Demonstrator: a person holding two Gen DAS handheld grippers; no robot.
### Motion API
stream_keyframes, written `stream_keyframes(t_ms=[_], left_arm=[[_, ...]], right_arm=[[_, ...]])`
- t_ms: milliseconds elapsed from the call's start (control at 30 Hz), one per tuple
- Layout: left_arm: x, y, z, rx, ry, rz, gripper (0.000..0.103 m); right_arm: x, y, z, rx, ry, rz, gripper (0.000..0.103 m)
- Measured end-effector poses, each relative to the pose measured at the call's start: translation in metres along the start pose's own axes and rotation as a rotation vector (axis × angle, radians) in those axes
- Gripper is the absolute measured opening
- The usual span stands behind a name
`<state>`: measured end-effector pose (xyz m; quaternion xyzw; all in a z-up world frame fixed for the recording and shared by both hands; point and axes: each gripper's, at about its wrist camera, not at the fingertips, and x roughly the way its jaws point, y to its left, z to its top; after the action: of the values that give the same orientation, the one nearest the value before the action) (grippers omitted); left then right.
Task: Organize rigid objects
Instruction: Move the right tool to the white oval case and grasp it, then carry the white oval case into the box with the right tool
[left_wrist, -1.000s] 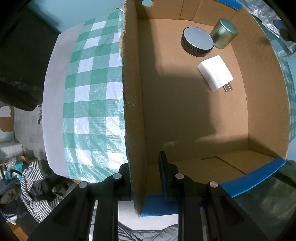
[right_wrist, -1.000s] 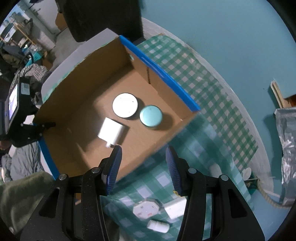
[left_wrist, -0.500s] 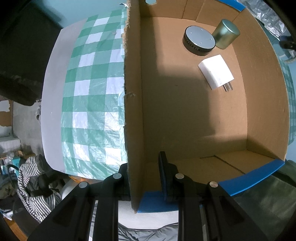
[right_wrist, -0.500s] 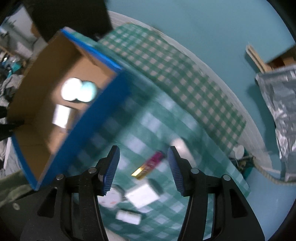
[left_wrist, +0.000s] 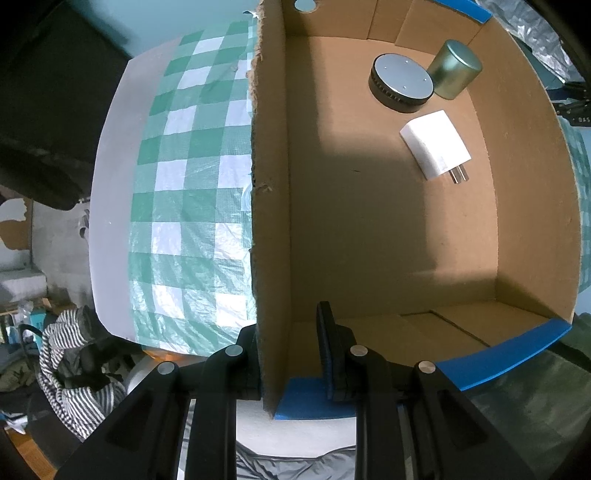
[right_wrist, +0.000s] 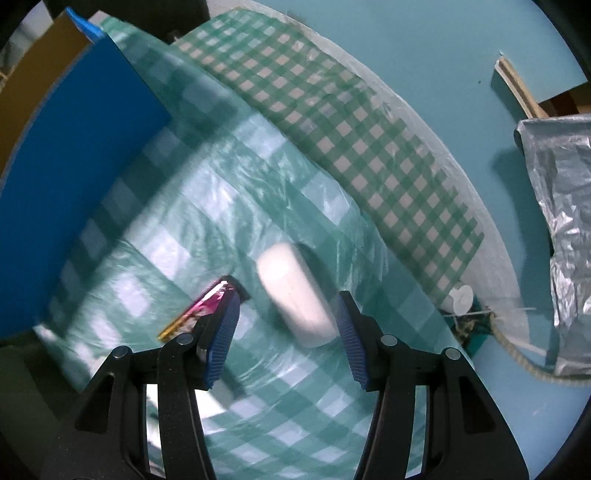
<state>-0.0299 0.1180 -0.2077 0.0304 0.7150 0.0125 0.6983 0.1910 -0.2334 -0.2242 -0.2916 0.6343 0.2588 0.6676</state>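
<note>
Left claw (left_wrist: 291, 354): clamped on the wall of the cardboard box (left_wrist: 271, 206), one finger outside, one inside, pinning the box on the checked cloth (left_wrist: 192, 192)

Box contents: ahead of the left claw, at the far end of the floor, lie a round black puck (left_wrist: 402, 82), a small metal tin (left_wrist: 455, 70) touching it, and a white plug (left_wrist: 435, 144) just beside them

Right claw (right_wrist: 287, 334): jaws apart, nothing pressed between the pads, pointing down over the cloth

Next thing to pick: a white oval case (right_wrist: 295, 291) lies between the open fingers, nearer the right finger and skewed to their line

Risk, off-centre grip: closing now would, I judge, let the right pad hit first and push the smooth case sideways, or pinch only its end so it slips out

Risk, neighbour: a pink foil bar (right_wrist: 201, 308) sits touching or just behind the left fingertip; that finger could land on it, drag it, or trap it with the case

Risk, cloth: the thin plastic cloth is wrinkled under the claw; pads reaching too low could catch a fold and tug everything lying on it

Risk, blur: the right view is smeared, so the true gap to the case is uncertain

Risk, box: the blue box side (right_wrist: 74, 166) stands to the left of the right claw; a loosened left grip would let it shift on delivery
</note>
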Motion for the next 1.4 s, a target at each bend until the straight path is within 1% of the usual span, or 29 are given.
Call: stream_keyframes(t_ms=[267,367,500,600,633,667,833,1033,1400], left_arm=[[-0.001,-0.004,0.002,-0.026,0.0,-0.002,0.026],[-0.002,-0.005,0.003,-0.027,0.0,0.001,0.026],[0.0,-0.004,0.003,-0.025,0.001,0.007,0.026],[-0.002,-0.006,0.003,-0.025,0.0,0.008,0.026],[-0.002,-0.006,0.003,-0.025,0.0,0.007,0.026],[-0.002,-0.006,0.003,-0.026,0.0,0.008,0.026],[-0.002,-0.006,0.003,-0.025,-0.002,0.003,0.026],[-0.003,-0.004,0.003,-0.019,-0.004,-0.001,0.026],[-0.006,-0.01,0.003,0.008,-0.008,-0.003,0.026]], right_arm=[[0.02,-0.007,0.0,0.046,0.011,0.02,0.054],[0.023,-0.008,0.002,0.061,0.006,0.022,0.047],[0.027,-0.008,0.004,0.081,0.013,0.025,0.046],[0.031,-0.006,0.004,0.077,0.037,0.031,0.034],[0.033,-0.005,0.004,0.079,0.046,0.036,0.029],[0.033,-0.005,0.003,0.085,0.044,0.042,0.027],[0.034,-0.005,0.001,0.117,0.055,0.053,0.026],[0.033,-0.012,-0.008,0.226,0.055,0.092,0.026],[0.008,0.001,-0.02,0.271,0.028,0.127,0.025]])
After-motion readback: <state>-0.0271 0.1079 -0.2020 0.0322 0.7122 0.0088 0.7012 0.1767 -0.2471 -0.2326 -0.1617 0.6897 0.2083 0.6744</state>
